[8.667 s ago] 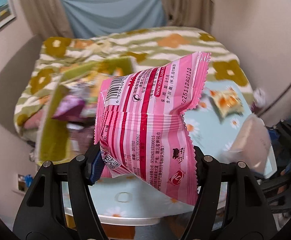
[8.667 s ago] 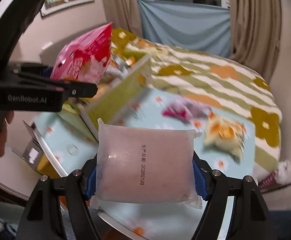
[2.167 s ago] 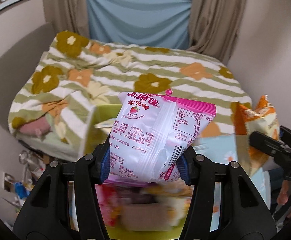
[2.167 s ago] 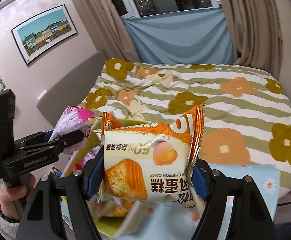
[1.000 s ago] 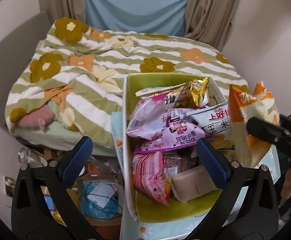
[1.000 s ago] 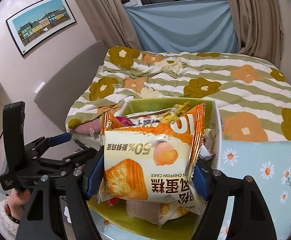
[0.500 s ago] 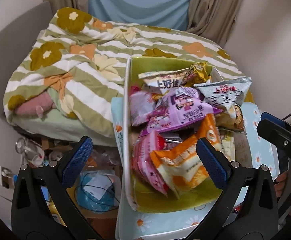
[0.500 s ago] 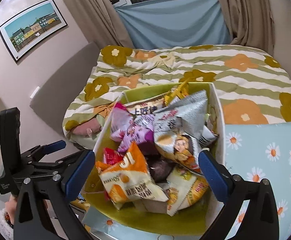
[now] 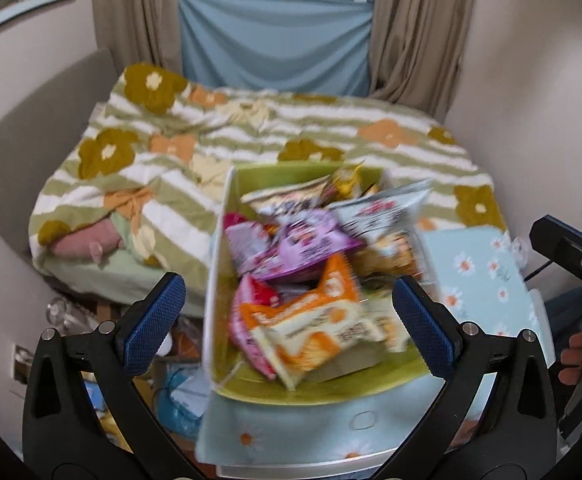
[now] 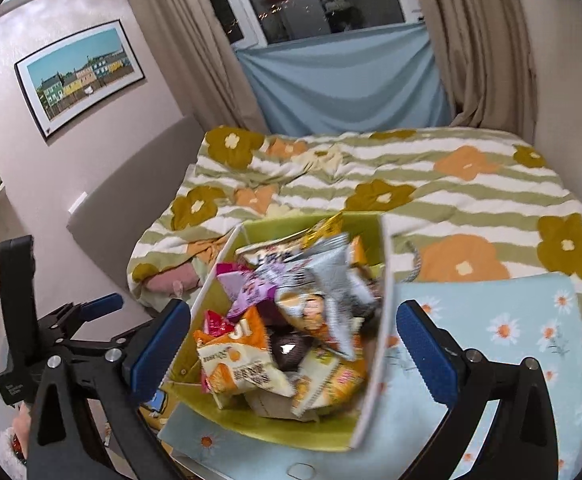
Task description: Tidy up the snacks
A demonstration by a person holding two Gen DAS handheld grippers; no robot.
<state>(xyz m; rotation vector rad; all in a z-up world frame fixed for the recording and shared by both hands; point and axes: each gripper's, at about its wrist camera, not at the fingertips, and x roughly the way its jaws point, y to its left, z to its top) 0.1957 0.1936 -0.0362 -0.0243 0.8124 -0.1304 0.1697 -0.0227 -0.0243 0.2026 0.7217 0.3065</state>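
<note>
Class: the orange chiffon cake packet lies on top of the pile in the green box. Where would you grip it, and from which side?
Grip the orange chiffon cake packet by its raised crimped top edge, coming from above: it lies tilted atop the pile, and the green box walls block sideways approaches.

At lower centre, the right claw (image 10: 295,340) gapes wide, having just opened, nothing between its pads, framing a green bin (image 10: 375,320) heaped with snack packets, an orange cake packet (image 10: 237,360) in front.

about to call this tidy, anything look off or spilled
Nothing spilled. The snack packets sit jumbled in a heap inside the green bin, which stands at the table's left edge. Both tongs hang open and empty.
</note>
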